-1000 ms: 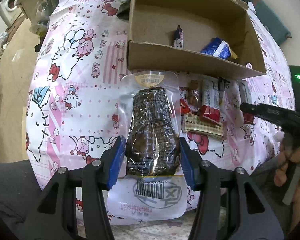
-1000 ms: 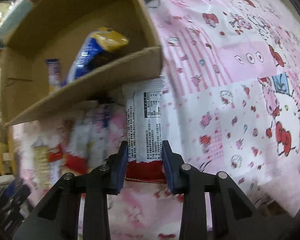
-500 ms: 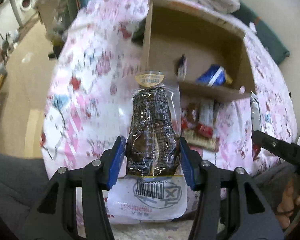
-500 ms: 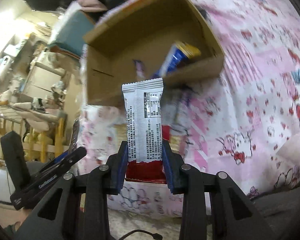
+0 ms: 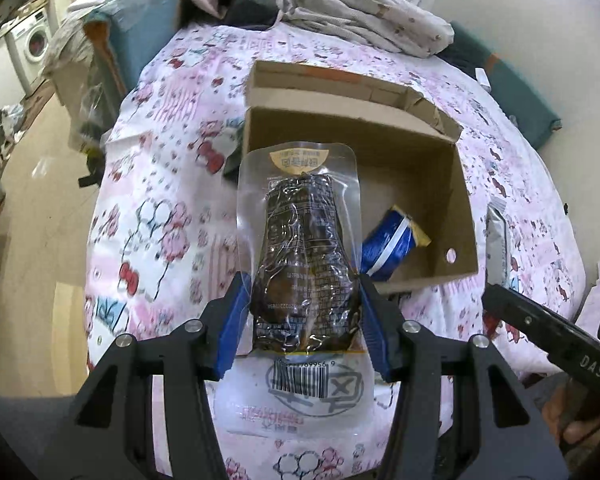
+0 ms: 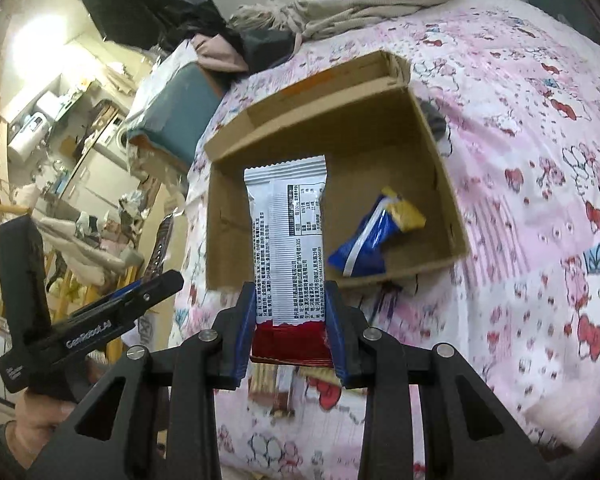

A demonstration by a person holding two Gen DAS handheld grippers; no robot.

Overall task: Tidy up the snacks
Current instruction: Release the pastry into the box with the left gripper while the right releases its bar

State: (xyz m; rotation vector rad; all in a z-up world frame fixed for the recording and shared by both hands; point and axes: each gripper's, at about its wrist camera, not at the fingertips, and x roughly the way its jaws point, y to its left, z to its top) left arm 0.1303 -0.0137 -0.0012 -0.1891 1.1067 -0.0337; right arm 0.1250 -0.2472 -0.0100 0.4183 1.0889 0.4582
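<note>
My left gripper (image 5: pixel 304 312) is shut on a clear vacuum pouch with dark food inside (image 5: pixel 302 264), held up in front of the open cardboard box (image 5: pixel 356 92). My right gripper (image 6: pixel 288 328) is shut on a white and red snack bar (image 6: pixel 288 240), also raised before the box (image 6: pixel 312 104). A blue and yellow snack pack (image 5: pixel 392 246) lies inside the box, seen too in the right wrist view (image 6: pixel 372 240). The right gripper (image 5: pixel 540 332) shows at the right edge of the left wrist view, its bar (image 5: pixel 496 248) upright. The left gripper (image 6: pixel 100 320) shows at the left of the right wrist view.
The box stands on a bed with a pink cartoon-print cover (image 5: pixel 160 208). Loose snacks (image 6: pixel 284 384) lie on the cover just before the box. Piled bedding (image 5: pixel 360 12) lies behind it. A teal cushion (image 5: pixel 136 28) and the room's floor (image 5: pixel 36 200) are to the left.
Both grippers have risen with their snacks and tilted up, so the box now sits lower in view and its inside shows. The loose snacks before the box have dropped behind the grippers.
</note>
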